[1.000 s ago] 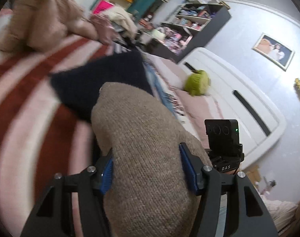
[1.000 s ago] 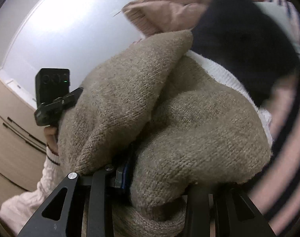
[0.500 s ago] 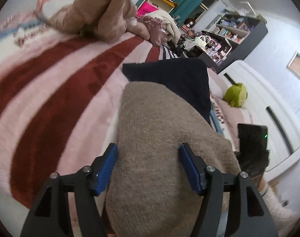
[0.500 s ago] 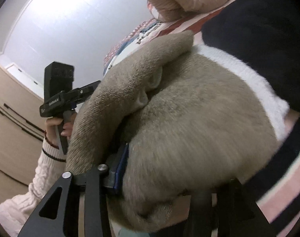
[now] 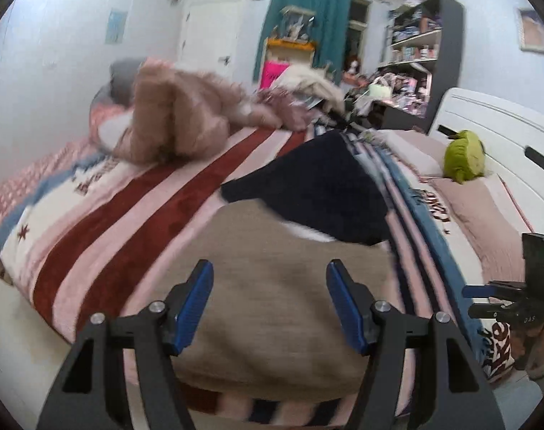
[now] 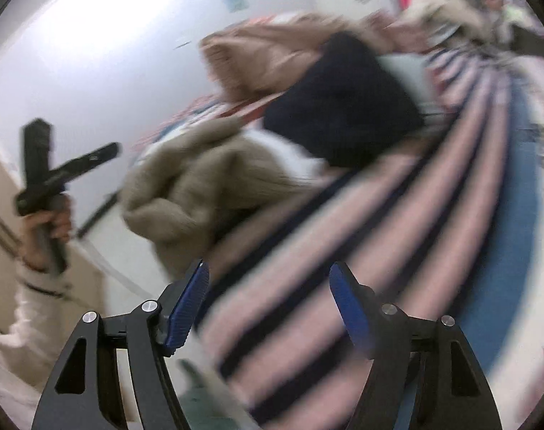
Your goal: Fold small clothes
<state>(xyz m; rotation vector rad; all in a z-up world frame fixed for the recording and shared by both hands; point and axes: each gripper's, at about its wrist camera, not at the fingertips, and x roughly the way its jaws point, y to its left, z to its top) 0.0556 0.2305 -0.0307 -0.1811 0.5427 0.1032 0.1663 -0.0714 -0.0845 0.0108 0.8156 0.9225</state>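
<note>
The tan sweater (image 5: 272,286) lies in a lump on the striped blanket (image 5: 103,236), low in the middle of the left view. It looks bunched, not neatly folded, so I think most of the folding is left. A dark blue cloth (image 5: 315,193) touches its far edge. The left tongs (image 5: 270,302) are spread wide with the sweater just past them. The right tongs (image 6: 268,304) are spread too, holding nothing, and the sweater (image 6: 200,182) sits up and left of them.
</note>
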